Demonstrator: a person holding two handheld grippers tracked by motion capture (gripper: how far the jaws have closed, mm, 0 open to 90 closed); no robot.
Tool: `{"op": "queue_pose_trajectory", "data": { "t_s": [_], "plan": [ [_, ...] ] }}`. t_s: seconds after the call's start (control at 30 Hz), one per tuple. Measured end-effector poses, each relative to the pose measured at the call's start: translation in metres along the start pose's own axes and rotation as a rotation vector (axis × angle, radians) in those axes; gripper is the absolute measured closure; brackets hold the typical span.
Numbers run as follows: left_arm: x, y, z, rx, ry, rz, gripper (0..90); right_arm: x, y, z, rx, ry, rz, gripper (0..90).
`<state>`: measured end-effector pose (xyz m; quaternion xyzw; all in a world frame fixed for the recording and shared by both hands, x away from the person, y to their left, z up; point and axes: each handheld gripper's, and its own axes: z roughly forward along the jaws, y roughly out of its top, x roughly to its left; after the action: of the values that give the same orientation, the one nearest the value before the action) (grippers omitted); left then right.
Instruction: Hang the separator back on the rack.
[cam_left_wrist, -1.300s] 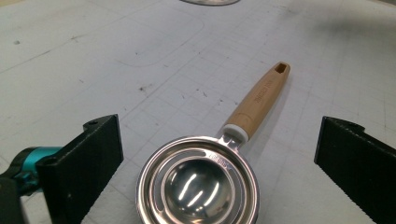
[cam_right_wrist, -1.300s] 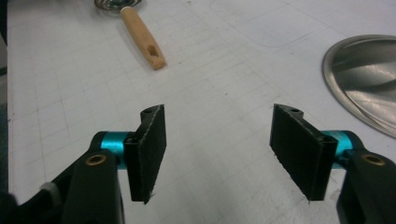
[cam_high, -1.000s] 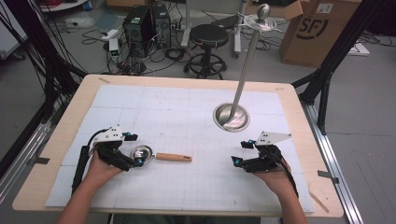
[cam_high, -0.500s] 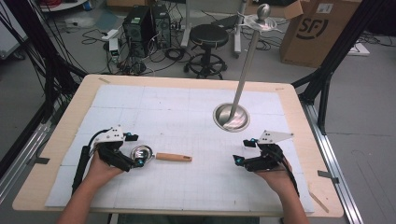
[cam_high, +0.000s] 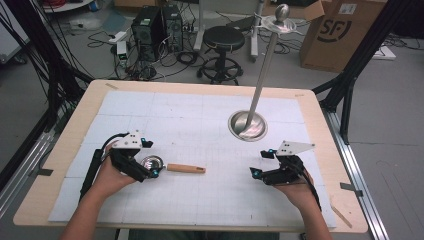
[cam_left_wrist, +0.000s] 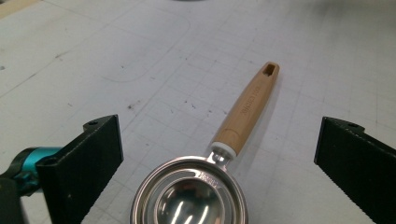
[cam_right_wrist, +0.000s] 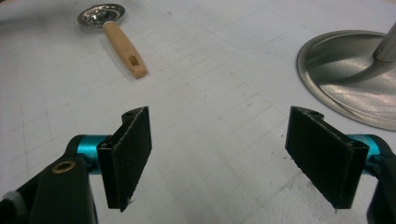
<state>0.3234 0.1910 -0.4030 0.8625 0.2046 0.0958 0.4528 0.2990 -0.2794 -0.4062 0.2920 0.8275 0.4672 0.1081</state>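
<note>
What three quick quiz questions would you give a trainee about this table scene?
1. True or false: the left hand-held gripper is clamped on the strainer.
2. What is the strainer's handle made of?
3. Which stands nearer the metal stand's round base: A, the left hand-held gripper, or B, the right hand-held gripper?

Key: 1 false, its jaws stand open on either side of the bowl. 2 wood. 3 B.

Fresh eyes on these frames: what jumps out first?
The tall metal stand, rising tilted from its round base right of the table's centre. Next, the steel measuring scoop with a wooden handle lying flat in front of the left gripper, whose jaws stand wide open with the bowl between them. The right gripper is open over bare mat.
</note>
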Motion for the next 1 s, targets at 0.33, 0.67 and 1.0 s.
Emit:
{"op": "queue_pose_trajectory", "data": {
  "t_s": [0.33,0.67,1.0],
  "plan": [
    [-0.001,0.023,0.028,0.248,-0.037,0.089,3.1,-0.002,-0.002,-0.006,-0.015,-0.010,0.010,21.8],
    [0.002,0.033,0.043,0.328,-0.088,0.126,15.4,-0.003,-0.003,-0.006,-0.009,-0.012,0.008,21.8],
    [0.003,0.039,0.052,0.418,-0.114,0.168,31.9,-0.002,-0.003,-0.004,0.006,-0.009,0.002,22.0]
  ]
}}
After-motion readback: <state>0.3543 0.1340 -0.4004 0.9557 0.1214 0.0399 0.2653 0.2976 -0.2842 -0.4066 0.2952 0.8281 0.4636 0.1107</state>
